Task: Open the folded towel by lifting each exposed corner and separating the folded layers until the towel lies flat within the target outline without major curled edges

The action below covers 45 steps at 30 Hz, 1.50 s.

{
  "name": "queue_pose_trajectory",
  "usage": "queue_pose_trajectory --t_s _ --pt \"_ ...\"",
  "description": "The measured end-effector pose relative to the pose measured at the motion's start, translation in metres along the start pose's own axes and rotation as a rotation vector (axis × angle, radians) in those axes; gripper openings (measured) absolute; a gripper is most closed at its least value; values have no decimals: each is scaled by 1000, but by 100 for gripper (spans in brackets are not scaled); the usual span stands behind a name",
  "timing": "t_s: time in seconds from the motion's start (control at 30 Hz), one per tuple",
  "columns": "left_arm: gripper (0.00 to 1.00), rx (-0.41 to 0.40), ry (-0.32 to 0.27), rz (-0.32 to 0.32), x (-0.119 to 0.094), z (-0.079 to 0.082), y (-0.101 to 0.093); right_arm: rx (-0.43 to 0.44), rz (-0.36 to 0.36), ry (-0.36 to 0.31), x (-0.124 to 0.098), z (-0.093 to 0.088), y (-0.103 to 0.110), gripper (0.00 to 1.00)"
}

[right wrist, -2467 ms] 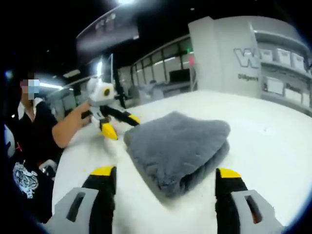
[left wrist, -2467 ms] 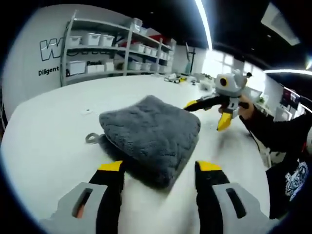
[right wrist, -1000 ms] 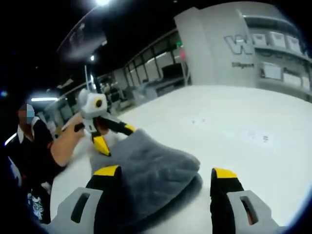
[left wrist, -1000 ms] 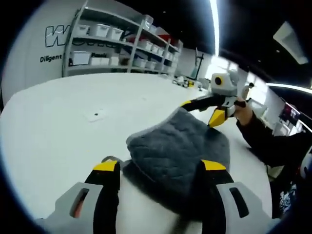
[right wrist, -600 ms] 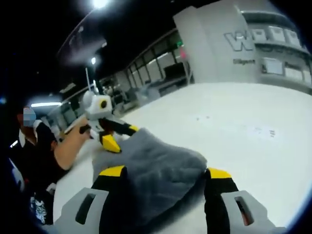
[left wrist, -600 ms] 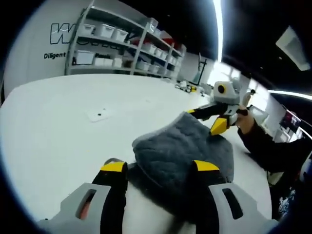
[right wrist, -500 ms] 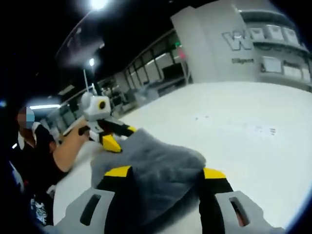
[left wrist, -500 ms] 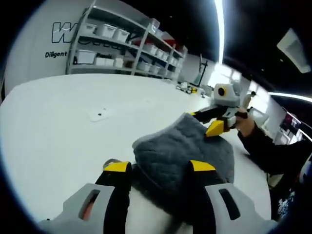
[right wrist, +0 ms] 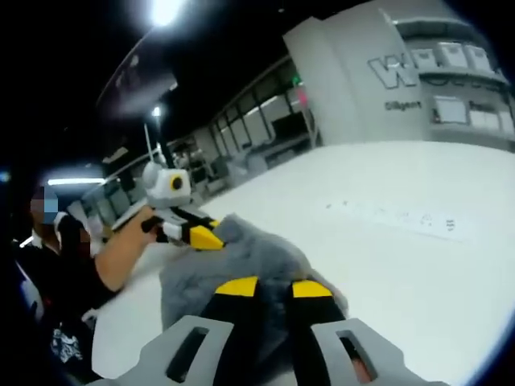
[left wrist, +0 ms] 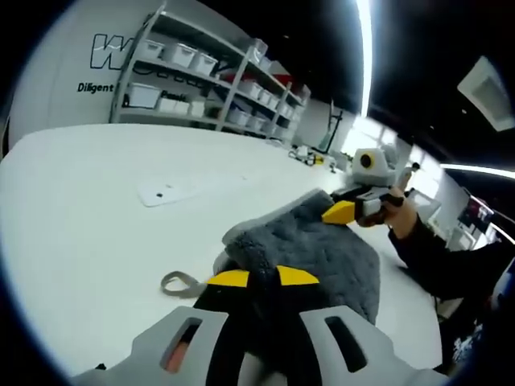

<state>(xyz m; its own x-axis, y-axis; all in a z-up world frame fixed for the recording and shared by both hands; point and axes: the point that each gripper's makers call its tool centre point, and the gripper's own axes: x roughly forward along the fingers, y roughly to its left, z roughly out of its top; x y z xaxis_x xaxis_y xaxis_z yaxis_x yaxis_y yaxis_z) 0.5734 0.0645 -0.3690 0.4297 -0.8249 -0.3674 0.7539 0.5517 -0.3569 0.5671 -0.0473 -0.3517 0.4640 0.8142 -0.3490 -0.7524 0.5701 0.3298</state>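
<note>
Both my left gripper [left wrist: 256, 277] and right gripper [right wrist: 273, 288], jaws apart half a second ago, now pinch opposite corners of the folded grey plush towel [left wrist: 322, 249] on the white table [left wrist: 88, 217]; I judge lifting comes next.

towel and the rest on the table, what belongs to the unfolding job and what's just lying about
Part of the job:
- grey towel
- left gripper, shut on the towel's near edge
- right gripper, shut on the towel

Just lying about:
- white table
- shelves of bins
- small items at the table's far end
</note>
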Motion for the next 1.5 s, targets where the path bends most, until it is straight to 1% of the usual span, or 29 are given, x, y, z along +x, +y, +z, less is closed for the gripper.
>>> queue_pose_trajectory --t_s 0.13,0.27,0.37,0.7,0.8,0.83,0.87,0.9,0.93,1.07,1.13,1.2,1.3,1.5 --pt "6 18 -7 -15 -1 1 -3 -10 11 -8 -2 3 3 5" --pt "5 36 -13 -17 -4 4 -4 -28 15 -17 -2 6 8 4" --pt "4 42 -28 -11 -6 9 -2 -35 21 -31 -2 10 10 3" --pt "4 95 -64 3 -14 18 -10 -92 25 -54 -9 19 22 1" --pt "4 140 -69 24 -15 21 -11 -109 25 -54 -10 23 27 1" --pt "4 180 -81 45 -16 23 -9 -116 24 -54 -10 24 28 1" --pt "4 203 -86 60 -16 24 -11 -128 22 -60 -11 25 31 1" --pt "4 201 -75 67 -15 21 -13 -134 24 -61 -12 25 32 1" --pt "4 217 -71 77 -16 20 -13 -136 25 -61 -12 25 33 1" --pt "4 209 -75 70 -20 19 -18 -145 18 -58 -14 23 36 1" --pt "4 208 -81 69 -22 20 -20 -147 18 -67 -16 24 38 2" --pt "4 229 -92 76 -27 25 -26 -164 27 -93 -20 27 46 2" --pt "4 261 -113 77 -35 29 -34 -193 23 -101 -23 29 52 2" --pt "4 302 -140 74 -48 30 -47 -248 25 -121 -30 33 68 2"
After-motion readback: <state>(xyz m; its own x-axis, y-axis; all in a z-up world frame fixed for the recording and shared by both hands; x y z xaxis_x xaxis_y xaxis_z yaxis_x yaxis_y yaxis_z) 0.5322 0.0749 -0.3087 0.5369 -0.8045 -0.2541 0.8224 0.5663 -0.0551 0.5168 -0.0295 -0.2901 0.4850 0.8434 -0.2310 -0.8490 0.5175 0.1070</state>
